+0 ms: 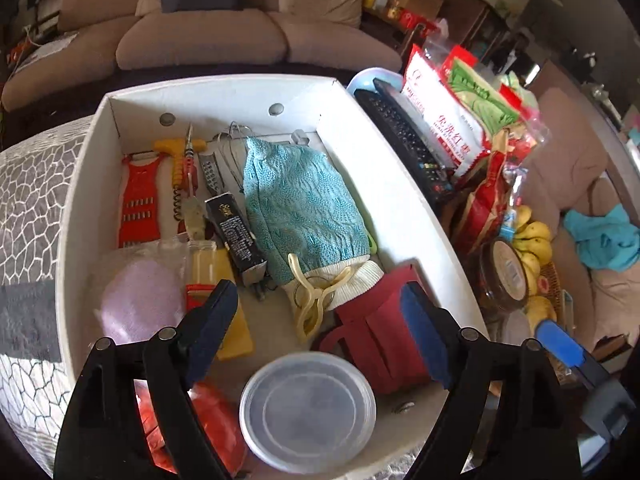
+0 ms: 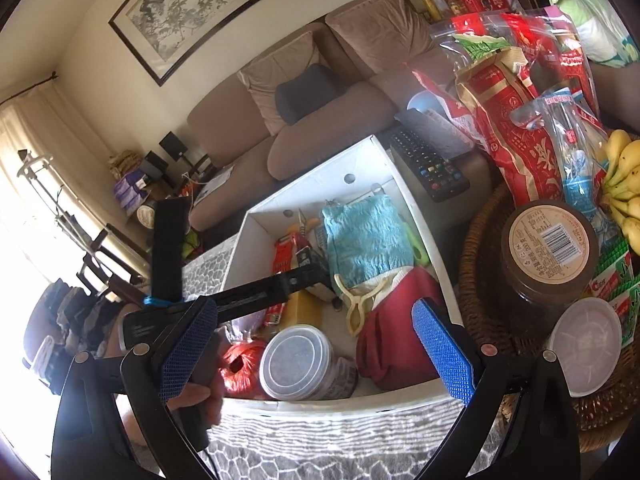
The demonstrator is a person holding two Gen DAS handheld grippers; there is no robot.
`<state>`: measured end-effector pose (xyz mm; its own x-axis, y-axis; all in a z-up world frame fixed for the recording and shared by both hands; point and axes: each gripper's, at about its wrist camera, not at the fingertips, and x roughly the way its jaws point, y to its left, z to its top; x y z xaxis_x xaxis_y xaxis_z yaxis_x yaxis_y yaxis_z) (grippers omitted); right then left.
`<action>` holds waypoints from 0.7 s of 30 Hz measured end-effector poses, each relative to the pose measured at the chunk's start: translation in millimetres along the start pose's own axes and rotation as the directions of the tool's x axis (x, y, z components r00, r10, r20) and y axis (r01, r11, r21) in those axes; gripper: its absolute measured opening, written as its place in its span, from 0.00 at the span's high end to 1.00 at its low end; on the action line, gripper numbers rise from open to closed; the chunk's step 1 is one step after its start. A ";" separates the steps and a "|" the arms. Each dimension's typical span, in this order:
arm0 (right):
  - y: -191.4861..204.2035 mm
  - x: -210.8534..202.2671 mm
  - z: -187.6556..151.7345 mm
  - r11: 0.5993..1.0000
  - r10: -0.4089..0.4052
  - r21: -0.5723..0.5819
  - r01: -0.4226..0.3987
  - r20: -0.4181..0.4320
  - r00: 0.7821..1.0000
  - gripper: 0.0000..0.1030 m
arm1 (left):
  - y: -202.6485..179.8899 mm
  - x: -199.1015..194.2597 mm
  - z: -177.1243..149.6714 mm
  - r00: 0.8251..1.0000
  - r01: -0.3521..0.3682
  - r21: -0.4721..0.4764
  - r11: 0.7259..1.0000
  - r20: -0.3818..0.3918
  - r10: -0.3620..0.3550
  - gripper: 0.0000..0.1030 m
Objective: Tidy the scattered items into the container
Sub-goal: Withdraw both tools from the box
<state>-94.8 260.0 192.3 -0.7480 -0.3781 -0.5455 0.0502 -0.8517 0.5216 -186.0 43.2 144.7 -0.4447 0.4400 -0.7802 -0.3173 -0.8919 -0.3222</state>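
The white box [image 1: 404, 204] holds several items: a teal knit cloth [image 1: 304, 208], a red pouch [image 1: 380, 336], a clear lidded tub [image 1: 308, 408], a red grater [image 1: 140, 204], a yellow corkscrew [image 1: 178, 168], a black tube box [image 1: 236, 236], a pink sponge [image 1: 140, 304] and a cream clip [image 1: 312, 304]. My left gripper [image 1: 316, 328] is open and empty, hovering over the box's near end. My right gripper [image 2: 316, 356] is open and empty, above the box's [image 2: 416, 208] near edge, over the tub [image 2: 304, 364] and a red twine ball [image 2: 240, 368].
Right of the box lie a black remote [image 1: 408, 144], snack bags [image 1: 448, 120], bananas [image 1: 532, 248] and a brown lidded jar [image 2: 548, 252] on a wicker tray [image 2: 480, 312]. A loose clear lid [image 2: 588, 344] lies there. A brown sofa [image 1: 200, 40] stands behind.
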 end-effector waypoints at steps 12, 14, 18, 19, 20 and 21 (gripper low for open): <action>22.1 39.0 -30.5 0.984 -0.121 -0.145 0.105 -0.110 0.987 0.00 | 21.6 -91.2 -91.7 0.977 -0.164 -0.014 0.986 0.136 0.164 0.00; 24.2 40.2 -34.2 0.979 -0.142 -0.162 0.123 -0.110 0.984 0.00 | 21.1 -93.8 -101.2 0.976 -0.171 -0.022 0.985 0.133 0.173 0.00; 27.1 38.4 -36.7 0.968 -0.179 -0.194 0.158 -0.097 0.979 0.00 | 21.5 -93.6 -120.2 0.976 -0.174 -0.030 0.984 0.126 0.176 0.00; 27.4 38.2 -37.0 0.967 -0.181 -0.196 0.160 -0.096 0.979 0.00 | 21.6 -92.1 -124.0 0.977 -0.174 -0.024 0.984 0.120 0.176 0.00; 27.5 38.2 -36.7 0.966 -0.186 -0.198 0.165 -0.095 0.978 0.00 | 21.3 -90.1 -127.3 0.977 -0.181 -0.016 0.983 0.115 0.181 0.00; 27.9 38.2 -36.8 0.965 -0.192 -0.200 0.171 -0.091 0.977 0.00 | 20.6 -88.4 -130.2 0.975 -0.190 -0.005 0.982 0.115 0.189 0.00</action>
<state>-97.7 208.4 161.9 -0.6801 -0.2392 -0.6929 0.0527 -0.9588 0.2793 -44.2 -27.7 137.2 -0.5902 0.2726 -0.7598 -0.2231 -0.9597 -0.1710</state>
